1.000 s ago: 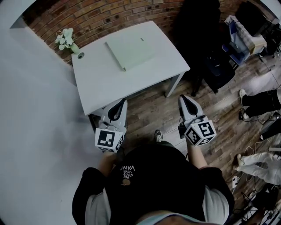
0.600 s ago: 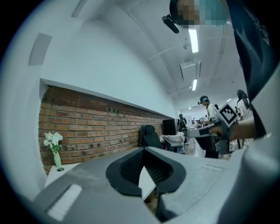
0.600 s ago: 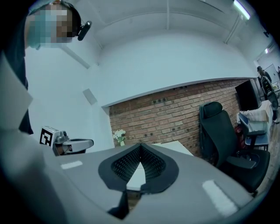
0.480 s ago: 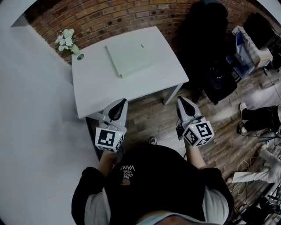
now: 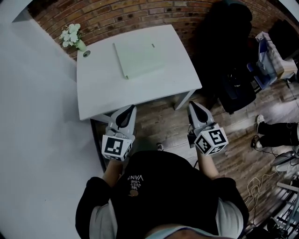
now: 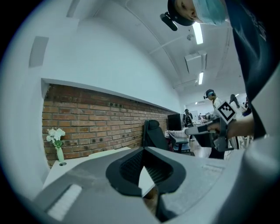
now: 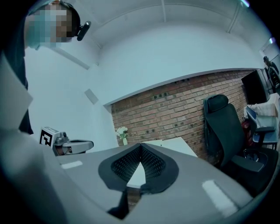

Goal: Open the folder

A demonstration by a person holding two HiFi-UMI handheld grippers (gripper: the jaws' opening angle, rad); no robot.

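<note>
Pale green folder (image 5: 140, 58), closed, flat on the white table (image 5: 107, 98) toward its brick-wall side; left gripper (image 5: 126, 110) and right gripper (image 5: 195, 105) at the table's near edge, well apart from the folder, jaws closed tip to tip, empty; flower vase (image 5: 74, 37) by the table's far left corner.

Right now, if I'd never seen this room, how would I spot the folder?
Look for the brick wall, then the white table beside it. The folder lies flat and closed on the table's far half. It's the only flat, pale-green thing there; its neighbour, a vase of white flowers, stands upright at the far left corner.
</note>
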